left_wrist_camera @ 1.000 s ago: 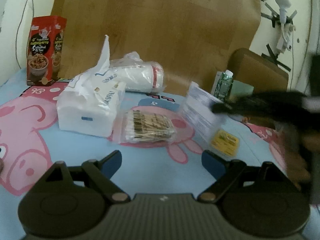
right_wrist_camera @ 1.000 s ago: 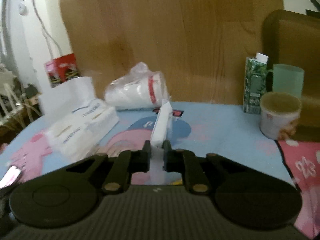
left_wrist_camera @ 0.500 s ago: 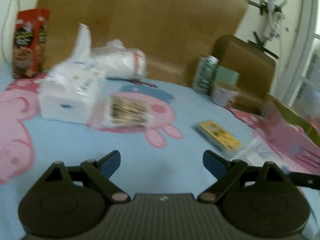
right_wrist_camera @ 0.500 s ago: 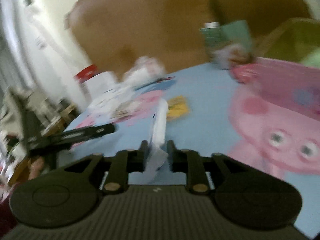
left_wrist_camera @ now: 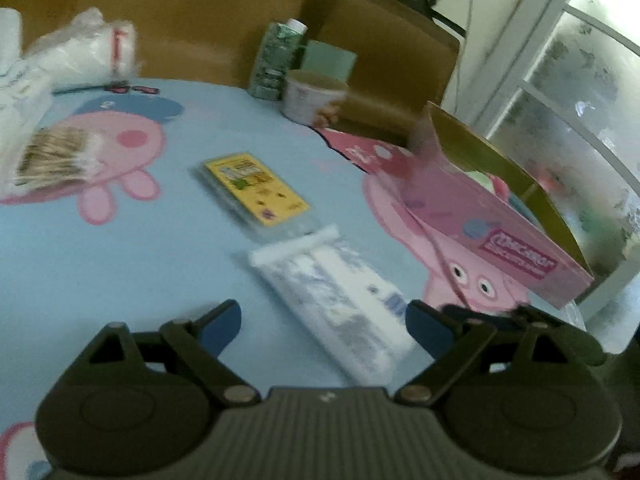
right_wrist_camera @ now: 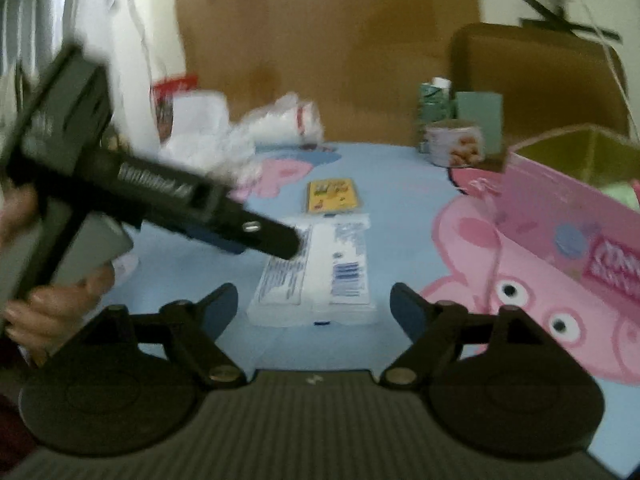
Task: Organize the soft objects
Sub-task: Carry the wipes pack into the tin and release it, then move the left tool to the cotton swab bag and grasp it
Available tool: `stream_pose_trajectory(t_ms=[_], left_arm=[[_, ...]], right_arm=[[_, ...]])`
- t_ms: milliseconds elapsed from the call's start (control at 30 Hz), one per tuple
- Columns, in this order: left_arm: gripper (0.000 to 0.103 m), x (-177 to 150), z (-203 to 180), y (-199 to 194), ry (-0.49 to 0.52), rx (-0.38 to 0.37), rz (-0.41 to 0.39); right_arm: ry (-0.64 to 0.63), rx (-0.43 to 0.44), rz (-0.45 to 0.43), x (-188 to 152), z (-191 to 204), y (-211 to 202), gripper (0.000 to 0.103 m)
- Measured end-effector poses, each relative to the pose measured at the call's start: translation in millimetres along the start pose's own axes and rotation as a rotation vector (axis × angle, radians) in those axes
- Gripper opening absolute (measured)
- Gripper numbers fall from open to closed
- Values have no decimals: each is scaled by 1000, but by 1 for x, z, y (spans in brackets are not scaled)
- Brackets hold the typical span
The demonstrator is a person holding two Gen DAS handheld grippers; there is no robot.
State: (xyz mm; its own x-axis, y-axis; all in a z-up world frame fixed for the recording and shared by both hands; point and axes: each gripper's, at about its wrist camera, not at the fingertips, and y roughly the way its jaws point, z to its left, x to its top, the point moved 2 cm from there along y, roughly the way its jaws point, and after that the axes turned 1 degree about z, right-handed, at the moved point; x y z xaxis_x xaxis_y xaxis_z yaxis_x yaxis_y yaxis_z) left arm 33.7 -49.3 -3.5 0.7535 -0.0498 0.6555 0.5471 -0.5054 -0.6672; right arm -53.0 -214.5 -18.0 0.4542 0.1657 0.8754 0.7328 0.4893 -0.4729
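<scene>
Both the left claw (left_wrist_camera: pixel 322 320) and right claw (right_wrist_camera: pixel 314 306) are spread wide, empty, over the white tissue packet (right_wrist_camera: pixel 320 270) lying flat on the blue surface (left_wrist_camera: pixel 120 264), yellow packet (right_wrist_camera: pixel 331 195) just beyond, pink box (left_wrist_camera: pixel 492 216) to the right

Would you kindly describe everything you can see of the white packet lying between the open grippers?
The white packet is a flat, oblong pouch of soft-looking plastic film, printed with blue text and a barcode, with a crimped seal at its far end. It lies flat on the blue cartoon cloth, lengthwise ahead of the right gripper, whose open jaws do not touch it. Its far end appears to meet or slightly overlap the yellow packet. The pink box stands apart, to its right.
</scene>
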Motion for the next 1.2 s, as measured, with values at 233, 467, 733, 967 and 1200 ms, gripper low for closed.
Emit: stream_pose_trajectory(t_ms=[233,467,733,967,1200], left_arm=[[64,-3,-30,4,119,60,-22],[63,29,-75,-6,236,8,-134],[63,50,-118,5,319,-50,-175],[64,88,-170,5,435,-106,-275],[102,107,-207,72,550,-107,-300]], right_arm=[[-63,-41,-9,-6,5,8,34],[-54,-179,-187,0,-12,-26,27],[4,-274,-271,8,-40,-56,27],[-10,-408,-401,35,-66,-80,27],[-55,-702,-354,44,-128,-50,34]])
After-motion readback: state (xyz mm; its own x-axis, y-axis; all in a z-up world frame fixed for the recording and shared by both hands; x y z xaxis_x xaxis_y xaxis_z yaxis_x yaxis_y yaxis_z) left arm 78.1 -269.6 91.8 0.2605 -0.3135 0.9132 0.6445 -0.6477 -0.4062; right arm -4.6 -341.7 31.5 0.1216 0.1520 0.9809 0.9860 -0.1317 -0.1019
